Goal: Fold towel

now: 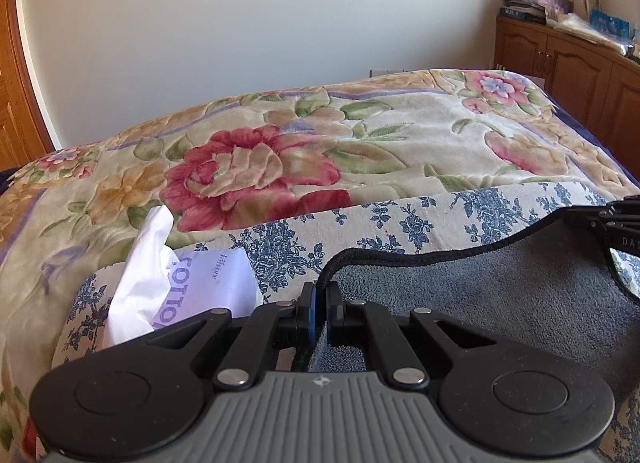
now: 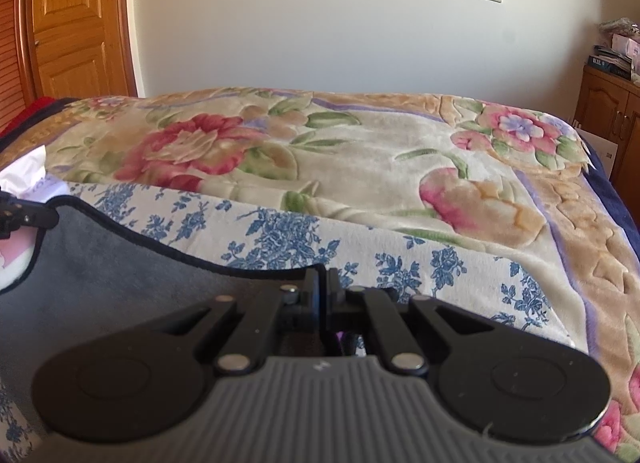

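A grey towel (image 1: 500,295) with a black hem is held up between both grippers over the bed. My left gripper (image 1: 320,299) is shut on the towel's left corner, the black hem looping out above its fingertips. My right gripper (image 2: 322,287) is shut on the towel's (image 2: 120,275) right corner. In the left wrist view the right gripper (image 1: 624,223) shows at the right edge; in the right wrist view the left gripper (image 2: 20,215) shows at the left edge. The hem sags in a curve between them.
A blue-and-white floral sheet (image 2: 320,239) lies under the towel, over a flowered plush blanket (image 1: 360,135). A white tissue pack (image 1: 192,287) lies left of the left gripper. A wooden cabinet (image 1: 568,63) stands right, a wooden door (image 2: 76,19) left.
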`<state>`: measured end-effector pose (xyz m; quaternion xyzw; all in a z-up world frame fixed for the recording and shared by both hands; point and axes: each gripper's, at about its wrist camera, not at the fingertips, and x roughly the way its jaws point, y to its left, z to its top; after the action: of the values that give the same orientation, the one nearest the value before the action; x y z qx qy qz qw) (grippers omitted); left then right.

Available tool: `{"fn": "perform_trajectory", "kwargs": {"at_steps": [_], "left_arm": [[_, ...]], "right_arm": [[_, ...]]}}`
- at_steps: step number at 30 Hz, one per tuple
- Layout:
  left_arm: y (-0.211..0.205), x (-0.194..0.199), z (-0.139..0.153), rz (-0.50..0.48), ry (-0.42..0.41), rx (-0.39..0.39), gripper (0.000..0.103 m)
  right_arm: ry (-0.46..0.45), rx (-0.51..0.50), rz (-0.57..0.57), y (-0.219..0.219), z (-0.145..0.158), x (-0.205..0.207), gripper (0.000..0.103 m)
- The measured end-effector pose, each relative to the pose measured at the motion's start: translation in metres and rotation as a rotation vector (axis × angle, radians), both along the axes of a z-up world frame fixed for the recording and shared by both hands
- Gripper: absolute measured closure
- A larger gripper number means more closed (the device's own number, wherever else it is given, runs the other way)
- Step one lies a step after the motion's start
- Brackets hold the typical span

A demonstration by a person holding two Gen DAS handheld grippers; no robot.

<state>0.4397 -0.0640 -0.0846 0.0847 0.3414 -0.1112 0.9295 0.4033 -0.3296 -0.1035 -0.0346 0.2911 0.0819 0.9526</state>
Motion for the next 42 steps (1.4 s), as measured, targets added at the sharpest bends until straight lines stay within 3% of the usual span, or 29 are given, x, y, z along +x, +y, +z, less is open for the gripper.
{"fn": "perform_trajectory", "kwargs": {"at_steps": [8, 11, 13, 14, 16, 19, 20, 25, 27, 42], "left_arm": [[0.001, 0.005, -0.005, 0.017, 0.013, -0.004, 0.096], [0.001, 0.004, -0.006, 0.026, -0.001, 0.011, 0.089], [0.002, 0.003, -0.006, 0.043, -0.014, 0.002, 0.059], [0.004, 0.002, -0.005, 0.052, -0.021, -0.006, 0.052], [0.005, -0.001, -0.003, 0.068, -0.046, -0.011, 0.028], [0.005, -0.008, 0.003, 0.084, -0.075, -0.006, 0.013], [0.006, -0.01, 0.005, 0.089, -0.078, -0.009, 0.012], [0.007, -0.027, 0.022, 0.1, -0.095, -0.025, 0.004], [0.006, -0.034, 0.03, 0.096, -0.102, -0.026, 0.002], [0.0, -0.094, 0.081, 0.066, -0.13, -0.028, 0.0]], "right_arm": [[0.011, 0.001, -0.012, -0.001, -0.006, 0.002, 0.099], [0.019, -0.011, -0.018, -0.001, -0.008, 0.002, 0.097], [0.027, -0.011, -0.021, -0.001, -0.009, 0.002, 0.08], [0.027, -0.006, -0.019, -0.002, -0.009, 0.001, 0.074], [0.022, -0.004, -0.02, -0.002, -0.007, -0.003, 0.045], [0.011, -0.003, -0.022, -0.002, -0.003, -0.012, 0.039], [0.011, -0.004, -0.025, -0.001, -0.001, -0.014, 0.037], [-0.023, 0.013, -0.03, 0.001, 0.013, -0.035, 0.006], [-0.035, 0.02, -0.029, 0.003, 0.02, -0.043, 0.0], [-0.069, 0.035, -0.025, 0.012, 0.066, -0.098, 0.0]]}}
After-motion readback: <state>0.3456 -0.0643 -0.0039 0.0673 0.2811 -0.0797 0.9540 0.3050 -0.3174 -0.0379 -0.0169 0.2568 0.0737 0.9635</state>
